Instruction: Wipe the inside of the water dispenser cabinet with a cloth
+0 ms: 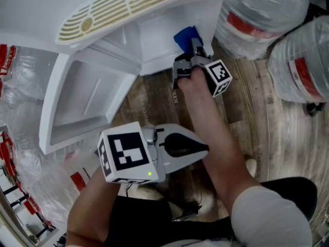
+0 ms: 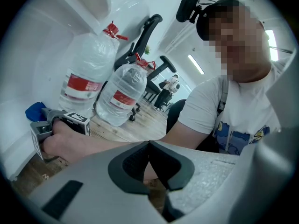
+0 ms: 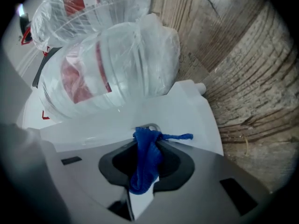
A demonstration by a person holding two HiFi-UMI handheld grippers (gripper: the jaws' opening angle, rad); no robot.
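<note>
Right tool (image 1: 194, 50) clamped on blue cloth (image 1: 185, 36) at lower edge of white water dispenser cabinet (image 1: 149, 40); left tool (image 1: 198, 147) jaws together, empty, beside right forearm (image 1: 211, 122).

The left gripper (image 1: 204, 148) has a pale grey shell with black rubber lining round its jaws. It carries a white cube (image 1: 126, 156) printed with black square markers, and a small green light (image 1: 149, 174) glows at that cube's lower edge. The right gripper (image 1: 195, 49) is a darker grey and bears a smaller cube (image 1: 220, 76) of the same kind. The person wears a white short-sleeved T-shirt (image 2: 243, 106) with a blue print on the front, dark trousers (image 1: 139, 215) and a black camera (image 2: 189, 3) mounted on the head.
</note>
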